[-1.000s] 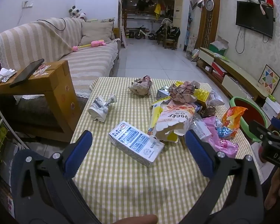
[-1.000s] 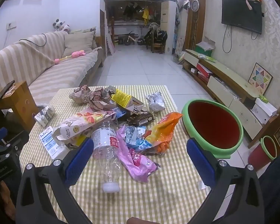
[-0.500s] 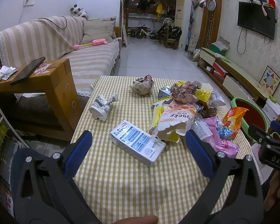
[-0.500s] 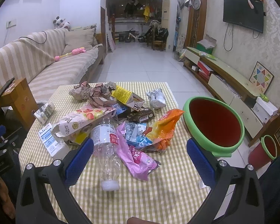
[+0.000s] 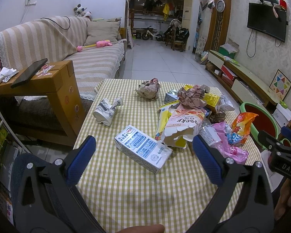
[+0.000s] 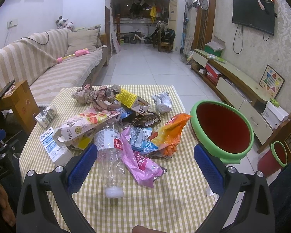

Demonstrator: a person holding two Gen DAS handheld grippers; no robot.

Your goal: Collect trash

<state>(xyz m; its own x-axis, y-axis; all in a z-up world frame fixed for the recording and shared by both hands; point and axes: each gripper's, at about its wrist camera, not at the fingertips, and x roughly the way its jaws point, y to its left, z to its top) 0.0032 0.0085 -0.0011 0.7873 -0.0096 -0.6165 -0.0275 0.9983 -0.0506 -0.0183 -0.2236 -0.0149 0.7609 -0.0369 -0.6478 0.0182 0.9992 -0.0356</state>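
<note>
Trash is heaped on a yellow checked table (image 5: pixel 126 190). A white and blue milk carton (image 5: pixel 142 148) lies just beyond my left gripper (image 5: pixel 144 161), which is open and empty. Beside the carton sit a torn Pocky box (image 5: pixel 181 124), a squashed paper cup (image 5: pixel 106 110) and crumpled brown paper (image 5: pixel 148 90). My right gripper (image 6: pixel 145 164) is open above a clear plastic bottle (image 6: pixel 110 155) and a pink wrapper (image 6: pixel 140 161). An orange snack bag (image 6: pixel 171 134) lies further right. A green bin with a red inside (image 6: pixel 223 134) stands at the table's right edge.
A wooden side table (image 5: pixel 38 93) with a phone stands left of the table, in front of a striped sofa (image 5: pixel 71 44). A smaller red and green bin (image 6: pixel 275 156) sits on the floor at right. A low TV cabinet (image 6: pixel 238 85) lines the right wall.
Both grippers have drifted slightly, so the trash sits a little lower in each view. Both stay open, and nothing on the table has moved.
</note>
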